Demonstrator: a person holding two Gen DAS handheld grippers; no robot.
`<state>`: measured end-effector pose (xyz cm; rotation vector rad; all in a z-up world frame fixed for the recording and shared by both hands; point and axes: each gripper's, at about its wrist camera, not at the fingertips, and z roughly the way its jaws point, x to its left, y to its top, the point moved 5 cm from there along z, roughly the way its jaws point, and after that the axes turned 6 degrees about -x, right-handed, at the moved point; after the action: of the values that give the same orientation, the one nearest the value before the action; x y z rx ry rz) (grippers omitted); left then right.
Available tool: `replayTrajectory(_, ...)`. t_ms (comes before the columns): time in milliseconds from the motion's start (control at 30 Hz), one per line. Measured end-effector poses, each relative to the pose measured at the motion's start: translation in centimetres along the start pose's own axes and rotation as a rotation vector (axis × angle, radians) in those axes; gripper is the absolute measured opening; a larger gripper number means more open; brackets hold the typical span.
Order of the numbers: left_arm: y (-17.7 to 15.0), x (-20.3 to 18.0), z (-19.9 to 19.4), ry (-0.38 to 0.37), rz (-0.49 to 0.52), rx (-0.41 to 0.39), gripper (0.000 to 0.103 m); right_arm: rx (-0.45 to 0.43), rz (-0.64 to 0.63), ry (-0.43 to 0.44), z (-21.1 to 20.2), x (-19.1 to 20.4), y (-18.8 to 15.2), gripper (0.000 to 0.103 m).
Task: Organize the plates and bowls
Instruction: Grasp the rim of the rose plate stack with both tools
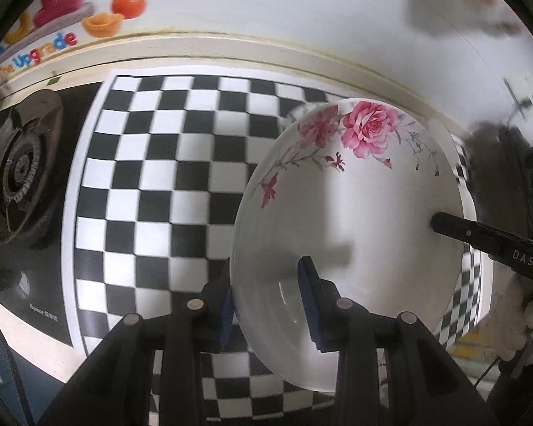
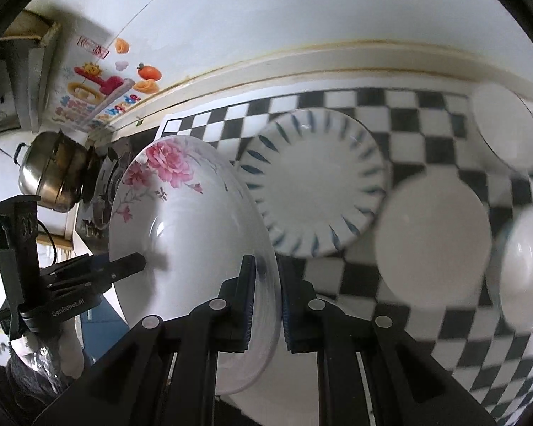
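Rose plate point(image 1: 351, 213) clamped at opposite rims: left gripper point(image 1: 268, 305), right gripper point(image 2: 268, 301).

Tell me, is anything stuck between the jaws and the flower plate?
No. Both grippers already pinch the rose-patterned plate by its rim: the left gripper on one edge, the right gripper on the opposite edge. Nothing visible sits between the jaws and the plate, which hangs above the checkered mat.

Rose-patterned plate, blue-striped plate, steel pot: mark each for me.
rose-patterned plate point(image 2: 192, 234), right wrist view, on its white centre.
blue-striped plate point(image 2: 316, 184), right wrist view, on its bare white middle.
steel pot point(image 2: 51, 174), right wrist view, on its shiny side wall.
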<state>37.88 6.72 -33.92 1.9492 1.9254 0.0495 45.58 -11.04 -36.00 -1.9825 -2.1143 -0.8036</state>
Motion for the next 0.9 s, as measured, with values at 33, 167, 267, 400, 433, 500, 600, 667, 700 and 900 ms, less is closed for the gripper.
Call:
replayTrajectory(33, -0.5, -0.8, -0.1, -0.002, 0.015, 0.006, 0.031, -0.005, 0.011, 0.0, -0.4, -0.5, -0.6, 0.015)
replayTrajectory(167, -2.2, -2.9, 0.8, -0.007, 0.059, 0.041, 0.031, -0.017, 0.077, 0.003, -1.8, -2.9, -3.9, 0.015)
replayTrajectory(267, -3.8, -4.4, 1.8, -0.003, 0.096, 0.079, 0.031, -0.008, 0.106, -0.017, -2.1, -4.5, -6.7, 0.015)
replayTrajectory(400, -5.6, -5.4, 3.6, -0.006, 0.119, 0.131, 0.031, 0.001, 0.158, -0.018, -2.2, -6.7, -9.8, 0.015)
replayTrajectory(433, -6.0, -5.7, 4.1, -0.002, 0.125, 0.142, 0.031, 0.005, 0.164, -0.022, -2.1, -7.1, -10.3, 0.015)
replayTrajectory(500, -6.6, -6.1, 4.9, 0.0, 0.129, 0.162, 0.031, 0.009, 0.178, -0.025, -1.9, -7.8, -11.3, 0.015)
replayTrajectory(600, -7.4, -6.5, 6.2, 0.004, 0.139, 0.185, 0.031, 0.026, 0.203, -0.035, -1.3, -9.1, -12.8, 0.015)
replayTrajectory(667, -7.8, -6.8, 6.9, 0.011, 0.146, 0.197, 0.031, 0.036, 0.207, -0.041, -1.0, -9.6, -13.3, 0.015)
replayTrajectory(700, -7.9, -6.9, 7.1, 0.013, 0.148, 0.203, 0.031, 0.044, 0.21, -0.046, -0.8, -9.9, -13.8, 0.015)
replayTrajectory(900, -8.6, -7.3, 8.5, 0.037, 0.162, 0.236, 0.031, 0.069, 0.237, -0.047, 0.4, -11.0, -15.1, 0.015)
